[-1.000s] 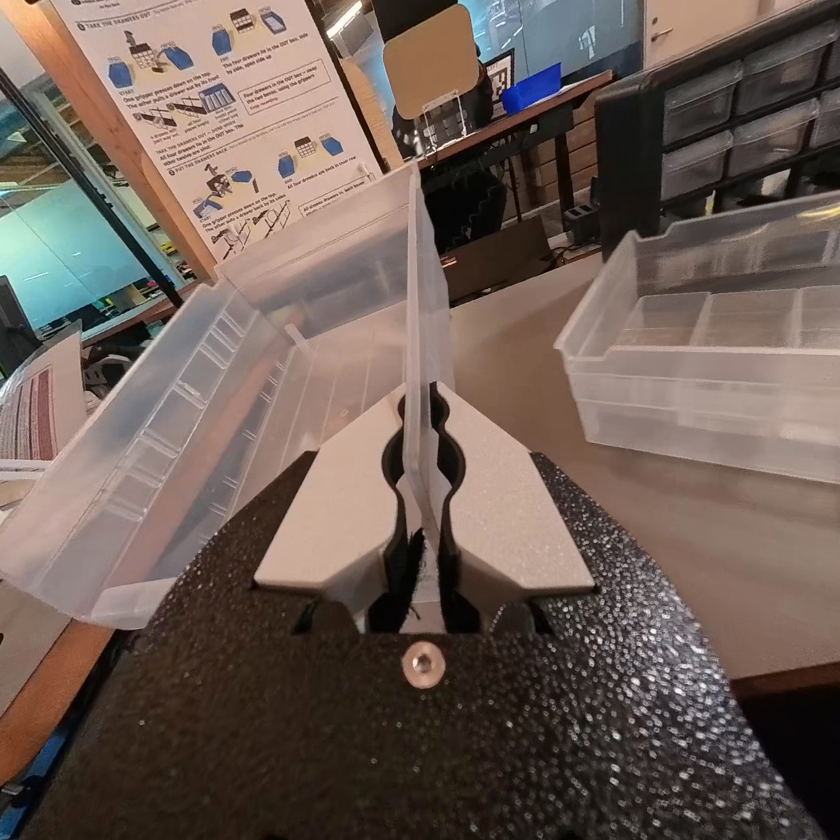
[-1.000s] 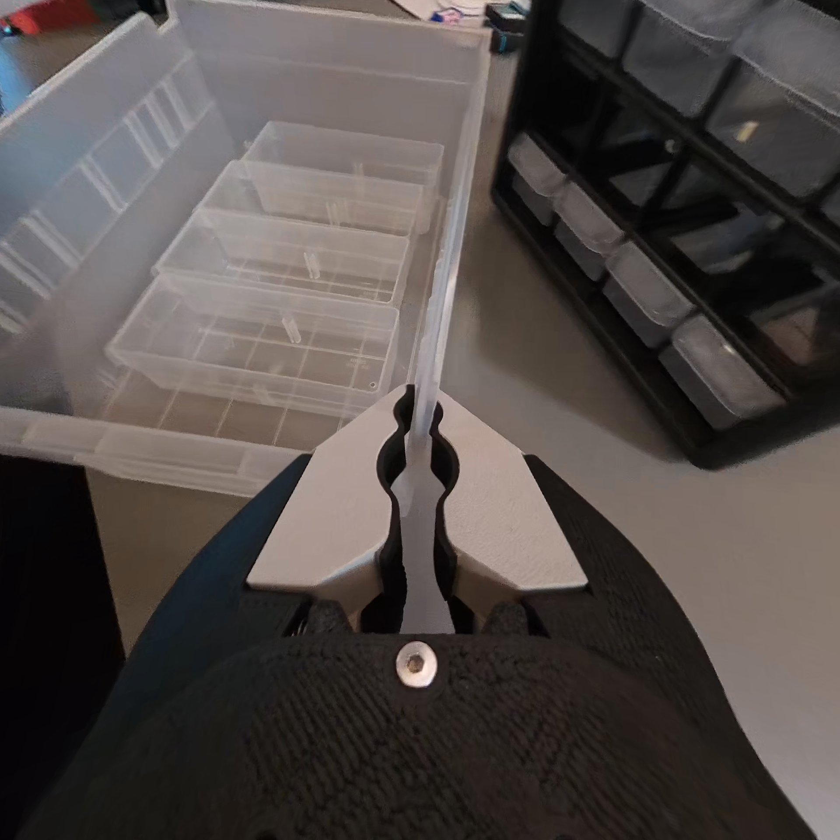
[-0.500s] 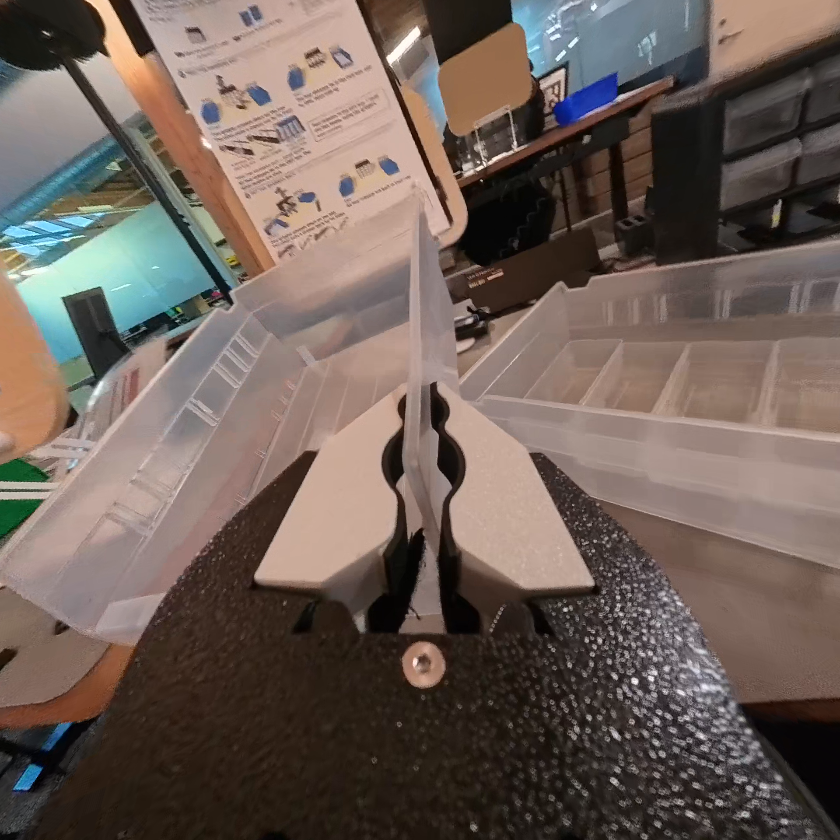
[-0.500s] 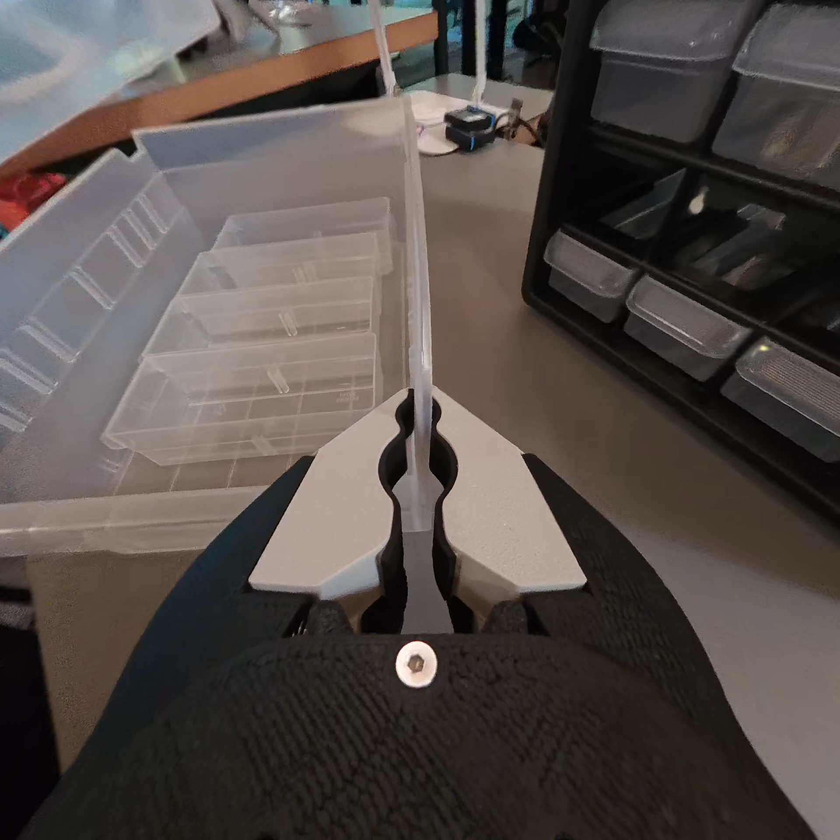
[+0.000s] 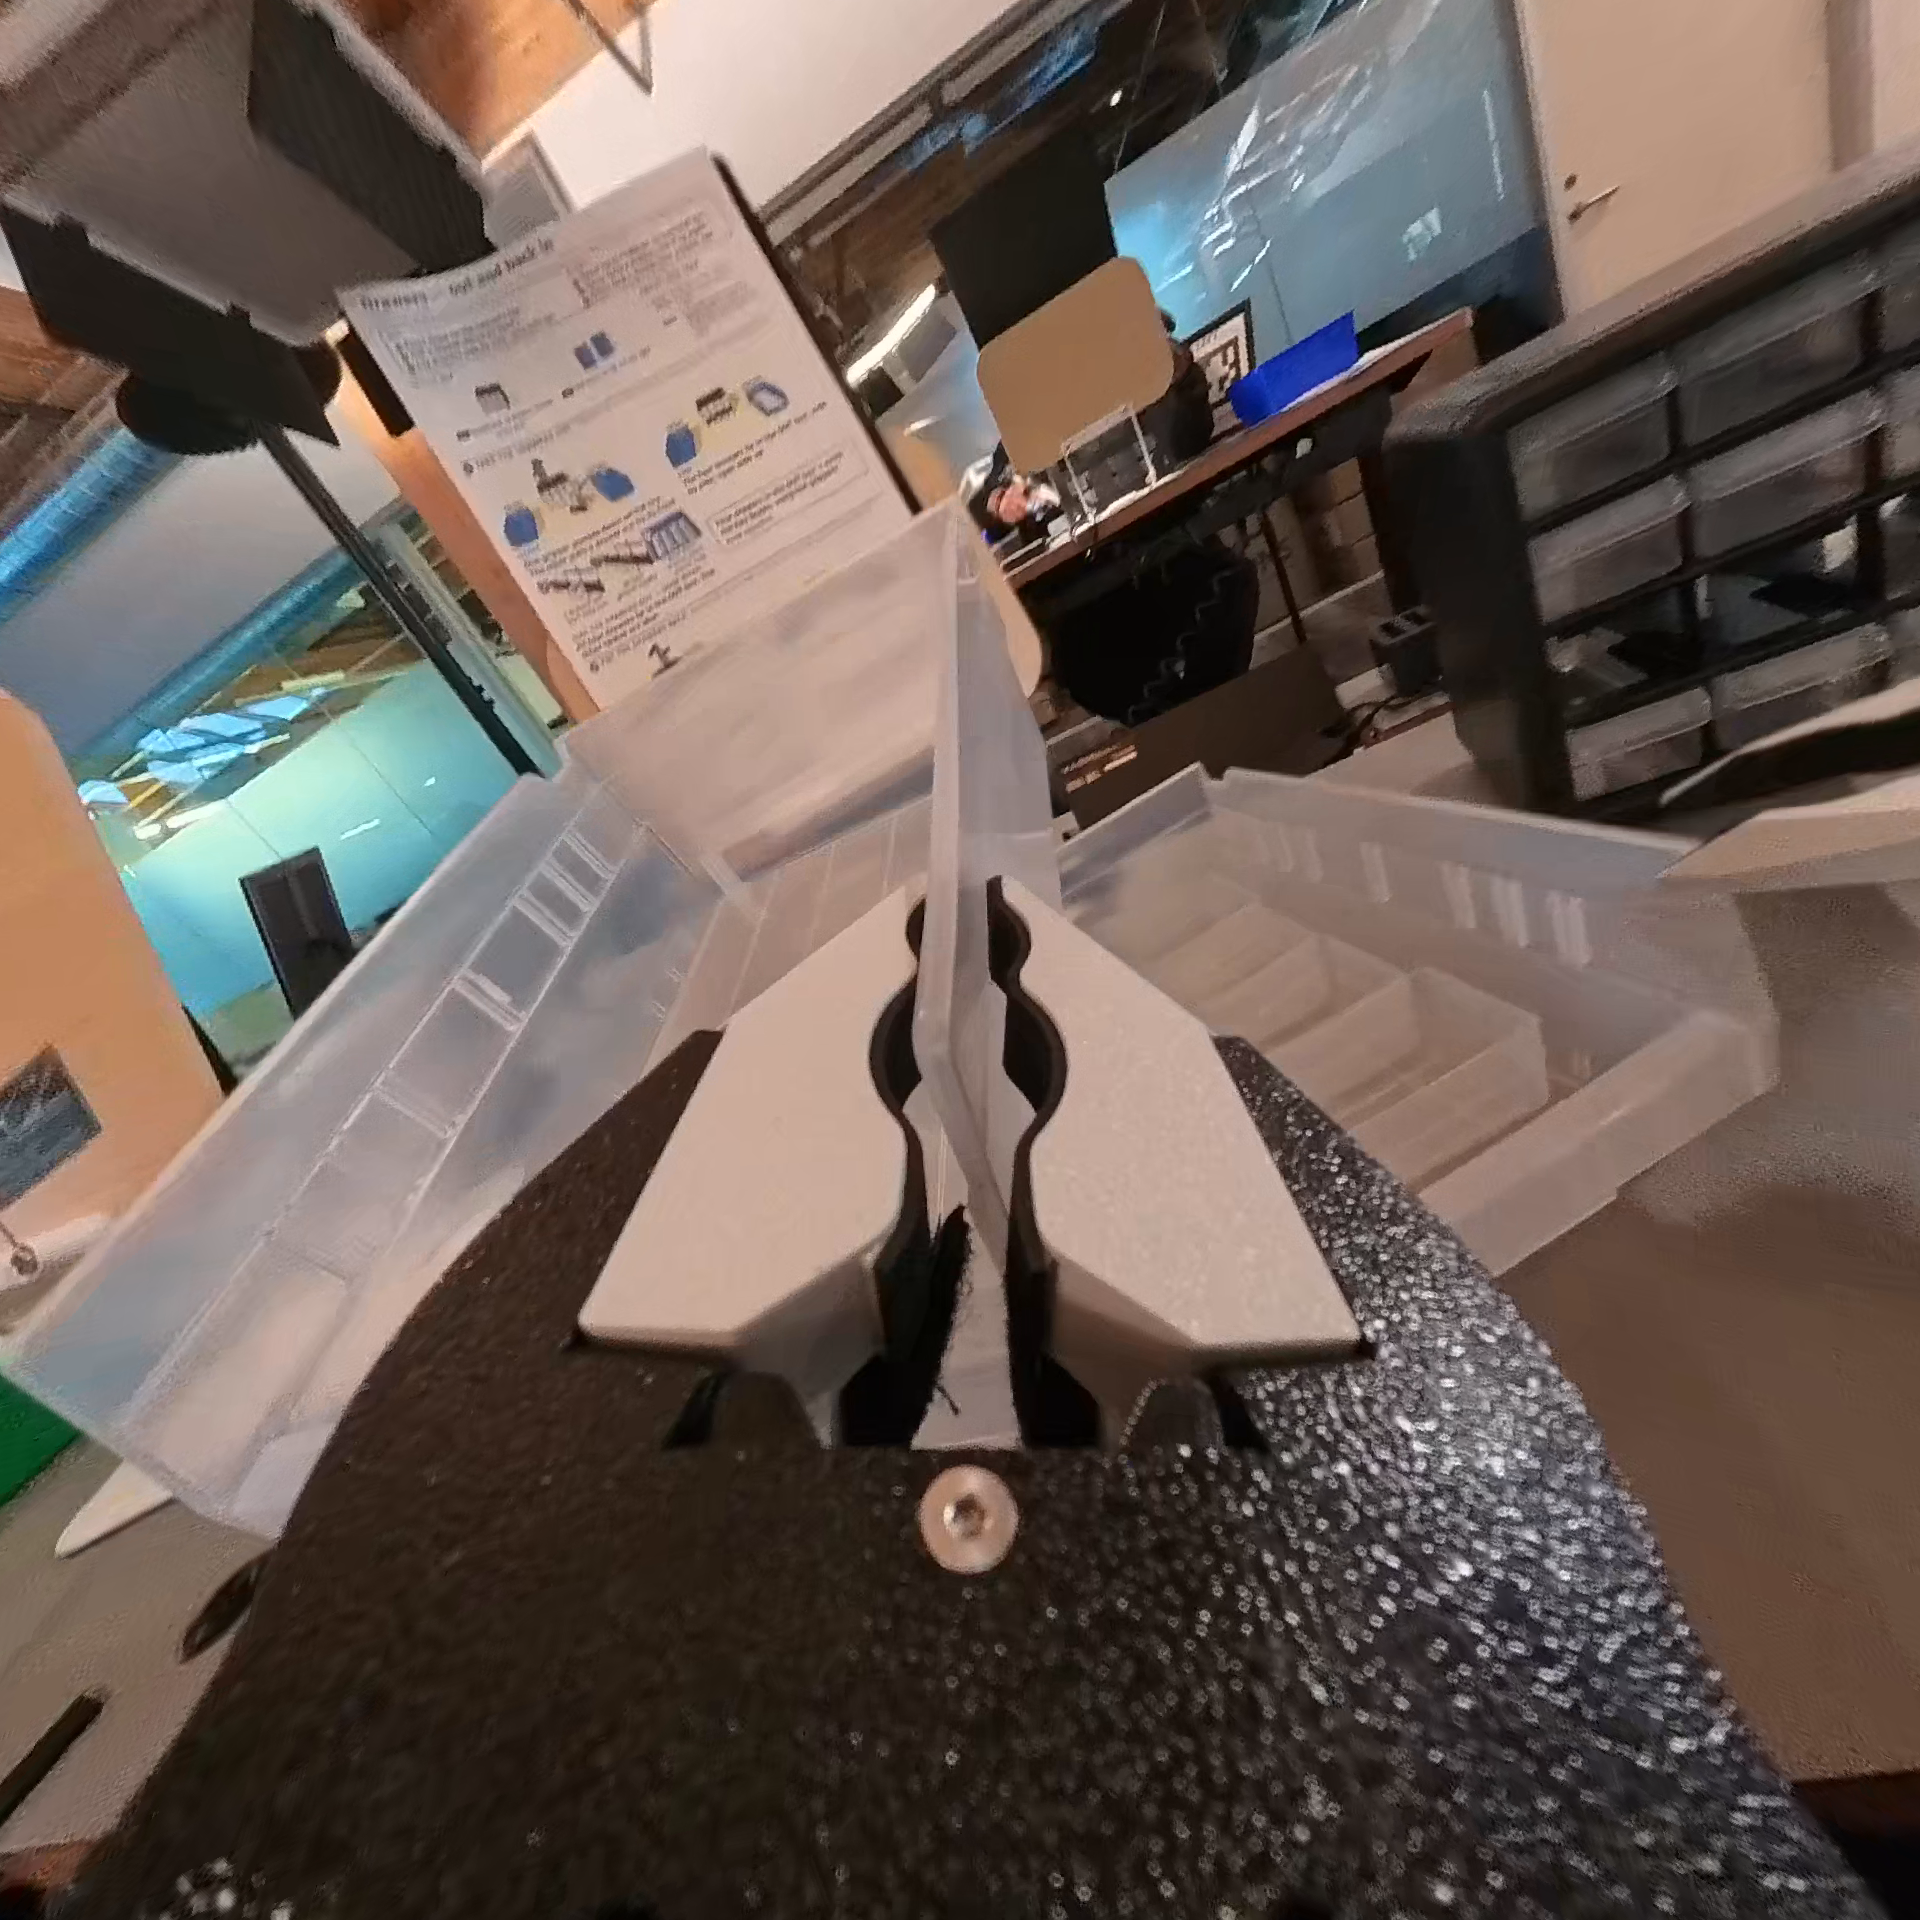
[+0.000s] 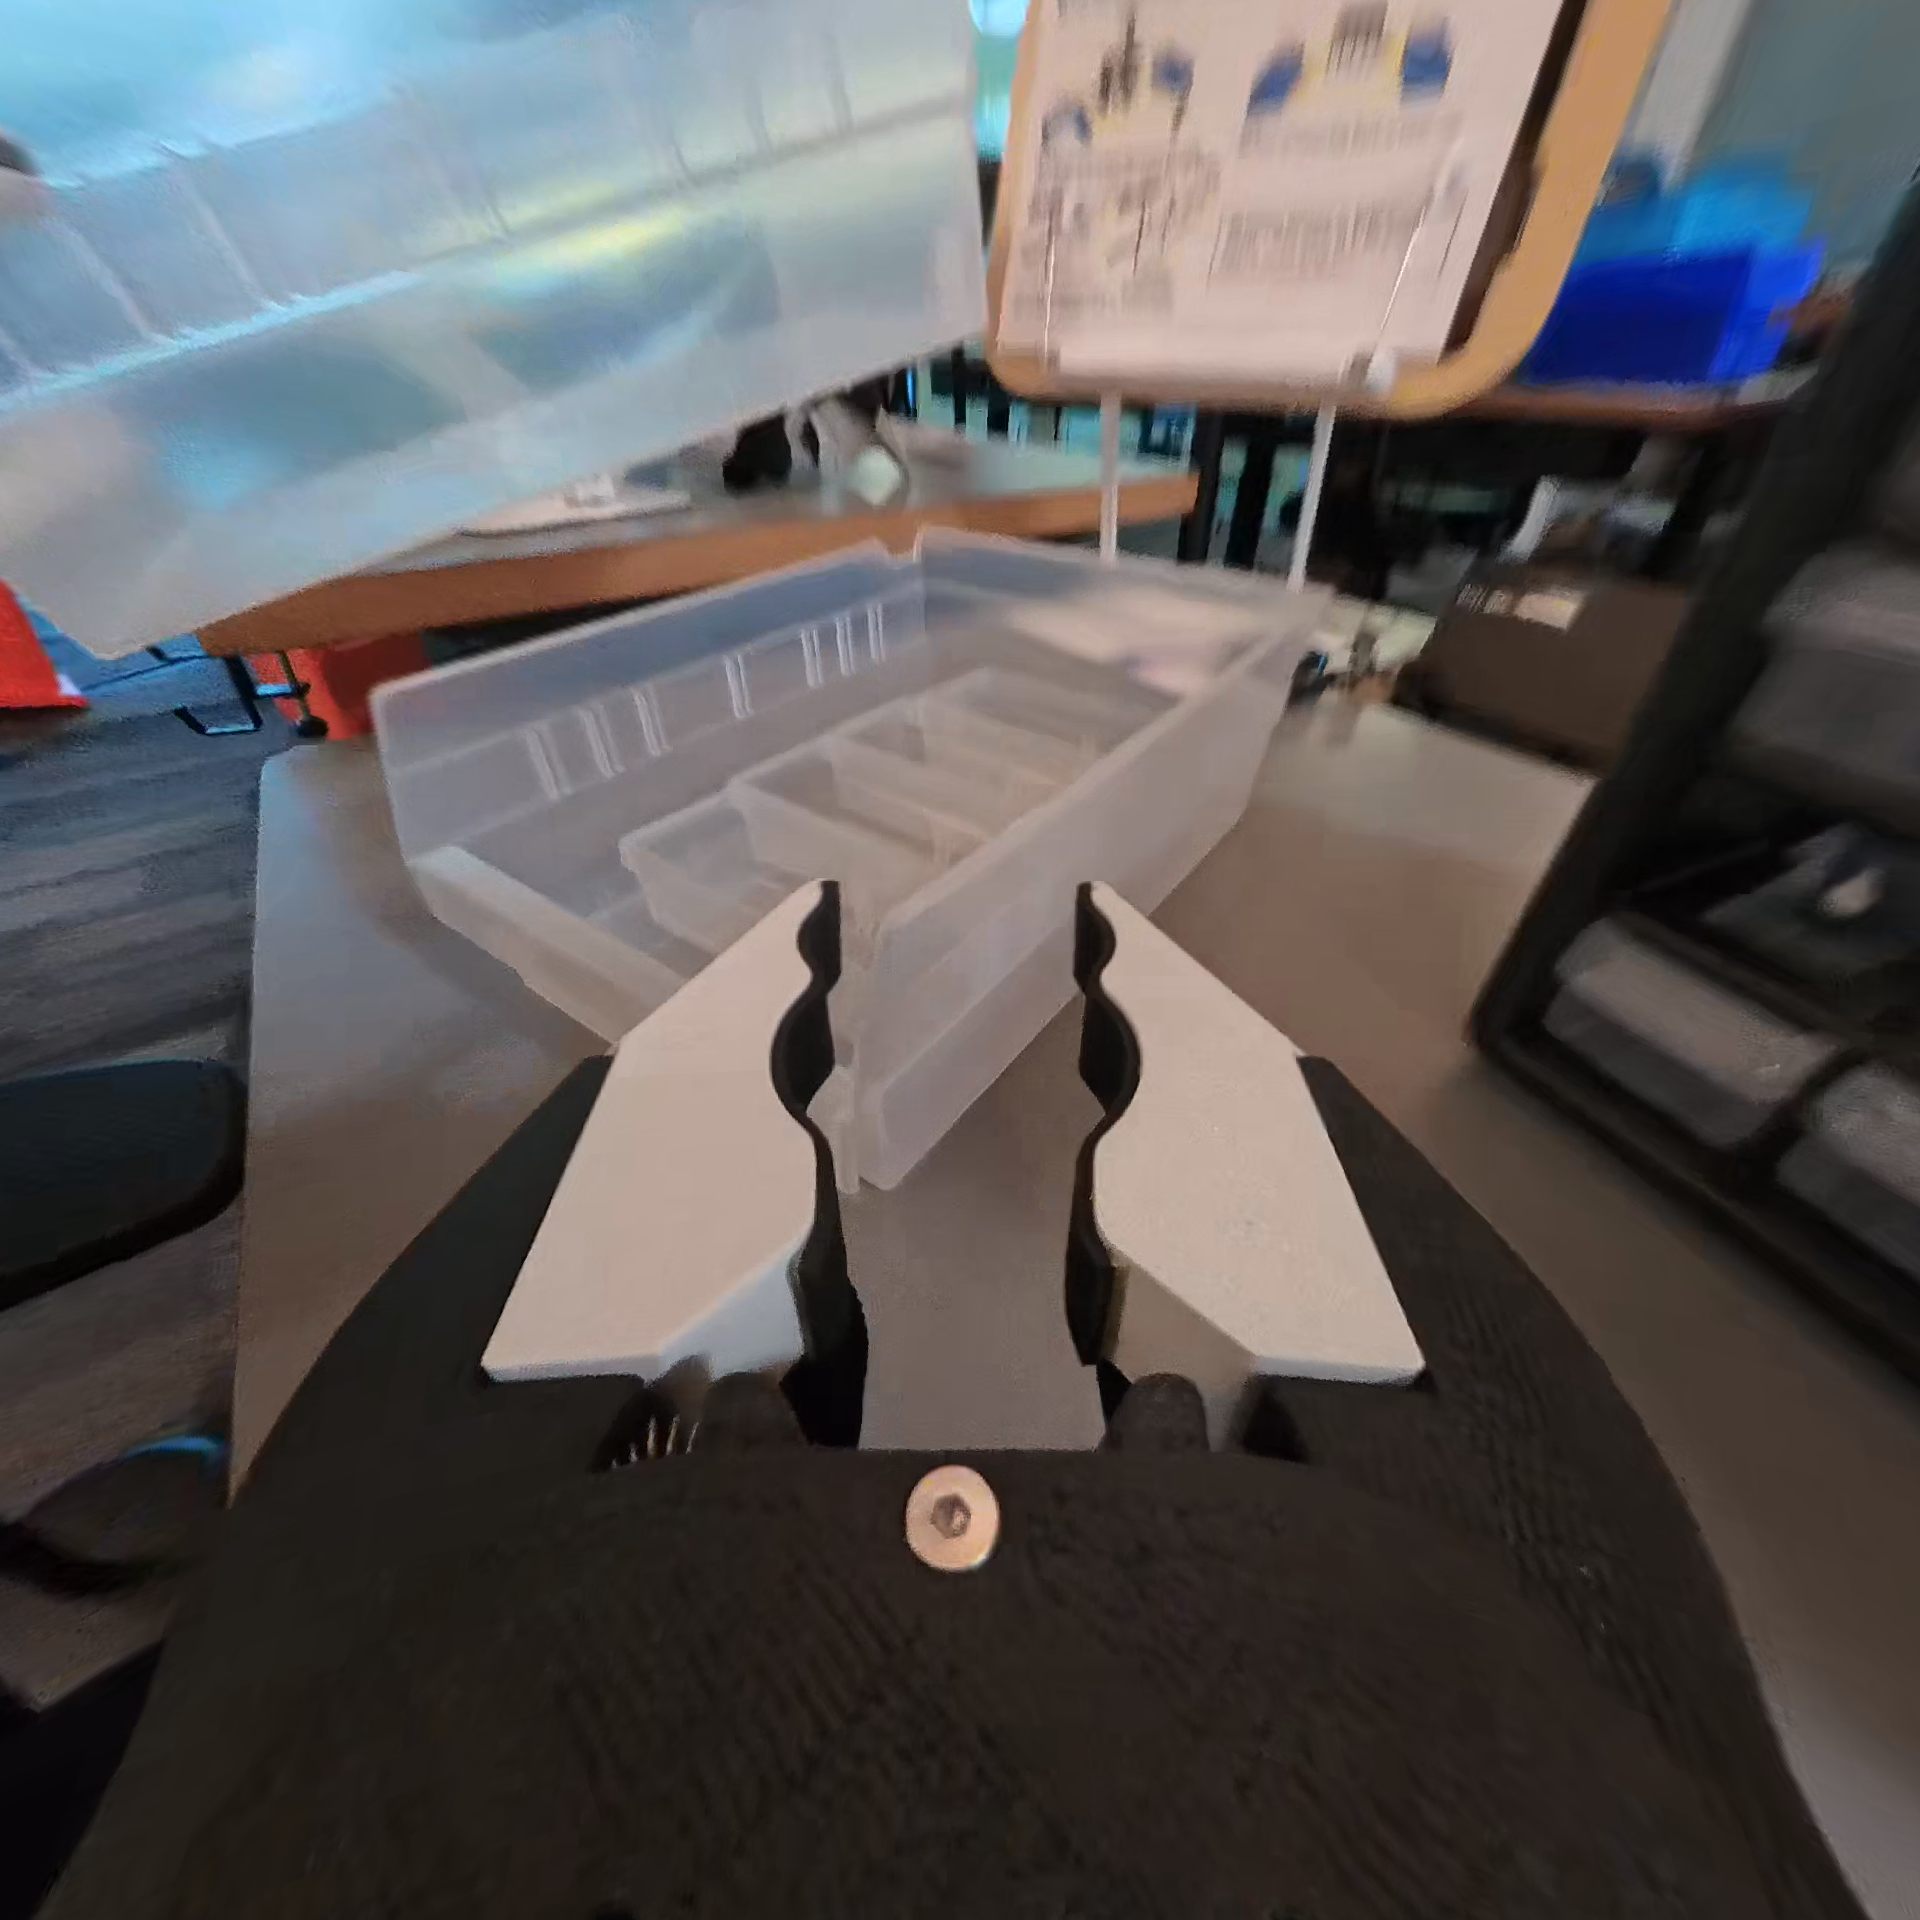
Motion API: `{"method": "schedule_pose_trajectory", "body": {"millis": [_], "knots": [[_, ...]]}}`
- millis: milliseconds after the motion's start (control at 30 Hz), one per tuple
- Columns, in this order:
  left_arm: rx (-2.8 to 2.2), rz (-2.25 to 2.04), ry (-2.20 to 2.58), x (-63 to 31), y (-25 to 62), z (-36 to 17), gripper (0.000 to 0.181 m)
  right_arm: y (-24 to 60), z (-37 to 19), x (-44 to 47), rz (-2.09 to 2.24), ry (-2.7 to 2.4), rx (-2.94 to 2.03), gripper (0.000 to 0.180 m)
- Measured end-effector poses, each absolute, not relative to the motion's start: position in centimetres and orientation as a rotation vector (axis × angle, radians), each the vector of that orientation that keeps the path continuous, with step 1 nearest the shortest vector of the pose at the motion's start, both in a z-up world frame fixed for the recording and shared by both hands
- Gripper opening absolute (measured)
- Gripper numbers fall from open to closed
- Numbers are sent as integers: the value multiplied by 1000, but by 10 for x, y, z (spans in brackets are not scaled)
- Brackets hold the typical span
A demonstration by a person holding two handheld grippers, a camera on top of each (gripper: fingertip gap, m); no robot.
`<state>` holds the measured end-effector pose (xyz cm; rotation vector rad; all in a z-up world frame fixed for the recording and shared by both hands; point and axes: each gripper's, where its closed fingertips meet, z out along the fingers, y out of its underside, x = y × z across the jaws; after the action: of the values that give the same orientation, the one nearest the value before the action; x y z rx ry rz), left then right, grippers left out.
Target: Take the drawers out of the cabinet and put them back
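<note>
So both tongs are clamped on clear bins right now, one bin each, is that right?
Not quite. Only the left tongs are clamped on a clear bin. The right wrist view shows the right tongs open, with the other bin resting on the table.

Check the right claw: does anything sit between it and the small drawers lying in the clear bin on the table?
Yes. The right claw is open just short of the clear bin, whose near corner and side wall stand between it and the small drawers inside. From above, nothing visible covers them.
</note>
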<state>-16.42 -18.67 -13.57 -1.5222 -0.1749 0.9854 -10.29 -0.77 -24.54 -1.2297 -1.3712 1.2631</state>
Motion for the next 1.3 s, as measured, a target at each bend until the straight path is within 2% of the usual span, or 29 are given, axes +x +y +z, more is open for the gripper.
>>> {"method": "schedule_pose_trajectory", "body": {"millis": [200,333,600,700,967,1000,1300], "knots": [[-1401,908,-17,-101,-165,-101,3,45,-172,12,1044,-1130,-888,49],[-1312,742,150,-39,-134,-82,2,117,-140,122,797,-852,-888,47],[-1176,352,548,92,-48,-63,3,208,-148,332,468,-363,-1078,45],[-1131,182,657,140,-16,-66,3,229,-151,372,401,-266,-1100,55],[-1172,-112,867,245,61,-127,4,251,-157,425,300,-120,-1131,56],[-1192,-130,886,253,71,-138,4,252,-157,433,269,-100,-1131,50],[-1420,-150,873,268,136,-220,4,264,-166,438,303,-75,-1178,55]]}}
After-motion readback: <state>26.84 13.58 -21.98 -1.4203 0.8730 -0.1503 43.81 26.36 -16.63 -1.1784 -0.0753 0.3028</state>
